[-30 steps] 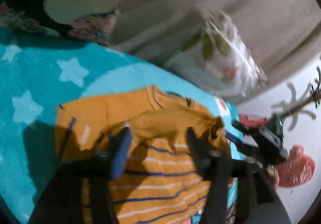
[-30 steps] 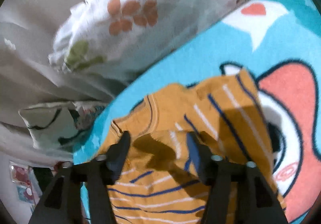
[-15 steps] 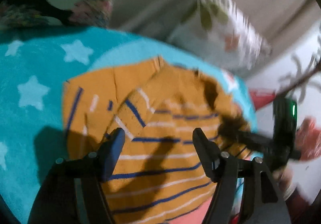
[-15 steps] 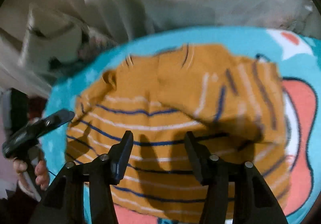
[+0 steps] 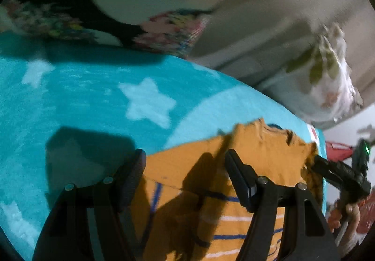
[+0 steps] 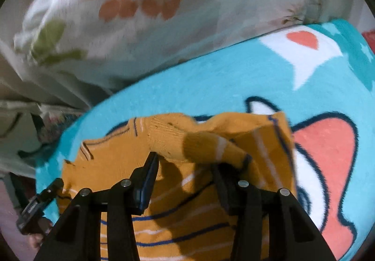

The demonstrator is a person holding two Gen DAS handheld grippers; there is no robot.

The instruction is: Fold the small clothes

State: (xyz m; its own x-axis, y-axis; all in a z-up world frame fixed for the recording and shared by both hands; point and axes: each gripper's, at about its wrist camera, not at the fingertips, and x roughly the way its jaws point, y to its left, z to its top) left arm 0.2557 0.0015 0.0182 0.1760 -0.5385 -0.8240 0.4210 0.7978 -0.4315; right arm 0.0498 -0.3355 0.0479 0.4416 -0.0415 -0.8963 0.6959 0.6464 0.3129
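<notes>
A small orange sweater with blue and white stripes lies on a turquoise blanket. My left gripper is open and empty, low over the sweater's left edge. My right gripper is open over the sweater; a striped sleeve with a ribbed cuff lies folded across, just past its fingertips. The right gripper also shows at the sweater's right edge in the left wrist view. The left gripper shows at the lower left in the right wrist view.
The blanket has white stars and a pink cartoon figure. A white floral pillow lies behind it, and a dark floral cushion at the back left.
Both grippers moved from the sweater's striped body toward its top. The left swung left to the sweater's edge. A sleeve now lies folded across in front of the right gripper.
</notes>
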